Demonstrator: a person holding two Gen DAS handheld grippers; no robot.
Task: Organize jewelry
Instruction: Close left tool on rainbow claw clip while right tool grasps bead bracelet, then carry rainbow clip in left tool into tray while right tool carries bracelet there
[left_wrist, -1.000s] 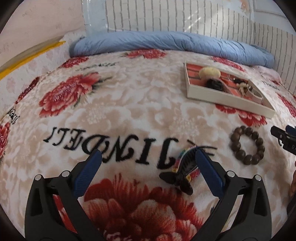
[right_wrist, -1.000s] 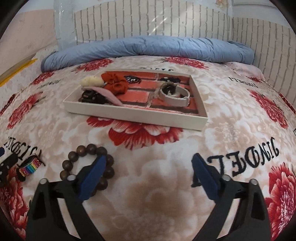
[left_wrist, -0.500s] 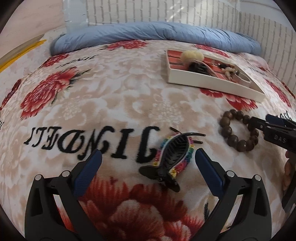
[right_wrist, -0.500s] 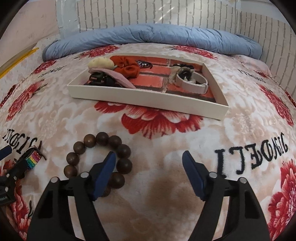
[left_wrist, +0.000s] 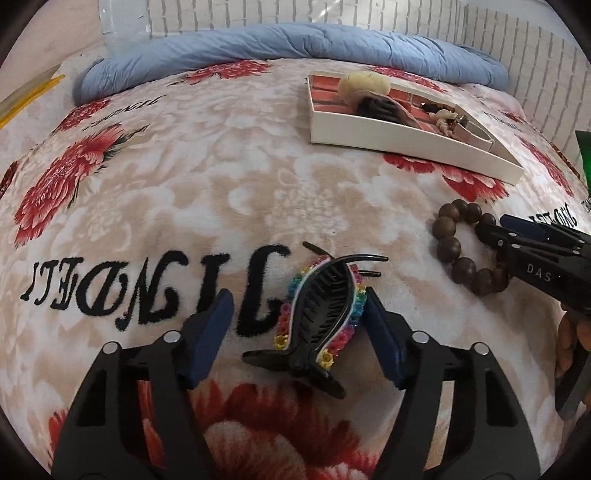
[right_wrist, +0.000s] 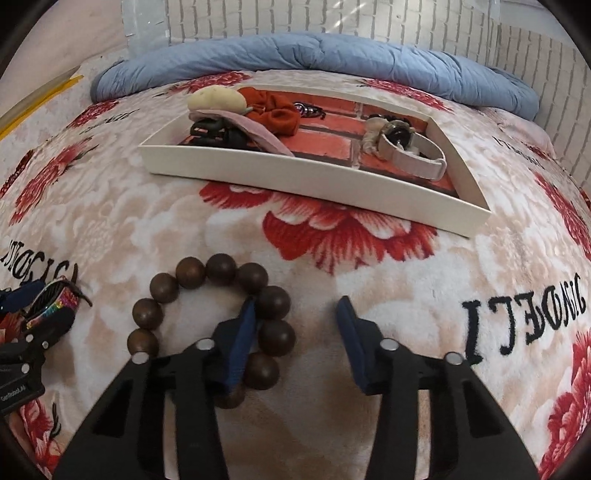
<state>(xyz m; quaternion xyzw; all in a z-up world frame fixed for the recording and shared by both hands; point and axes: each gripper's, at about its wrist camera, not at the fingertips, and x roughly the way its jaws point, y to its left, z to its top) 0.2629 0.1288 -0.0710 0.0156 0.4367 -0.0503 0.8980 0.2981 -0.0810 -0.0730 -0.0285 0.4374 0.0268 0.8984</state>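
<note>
A black hair claw clip with rainbow trim (left_wrist: 321, 310) lies on the floral blanket between the fingers of my left gripper (left_wrist: 299, 325), which is open around it; the right finger is next to its edge. A brown wooden bead bracelet (right_wrist: 218, 321) lies on the blanket. My right gripper (right_wrist: 295, 339) is open, its left finger inside the bracelet's ring and its right finger outside, with the ring's right side between them. The white tray (right_wrist: 314, 184) with a brick-pattern floor holds scrunchies, a black clip and a watch. It also shows in the left wrist view (left_wrist: 406, 140).
A blue rolled duvet (right_wrist: 314, 55) lies along the far edge of the bed below a white brick wall. The claw clip (right_wrist: 51, 310) and left gripper show at the left edge of the right wrist view. The right gripper (left_wrist: 535, 254) and bracelet (left_wrist: 461, 247) show in the left wrist view.
Both grippers have moved forward and down. The left now straddles the claw clip with narrower jaws. The right has narrowed and its left finger has entered the bracelet's ring.
</note>
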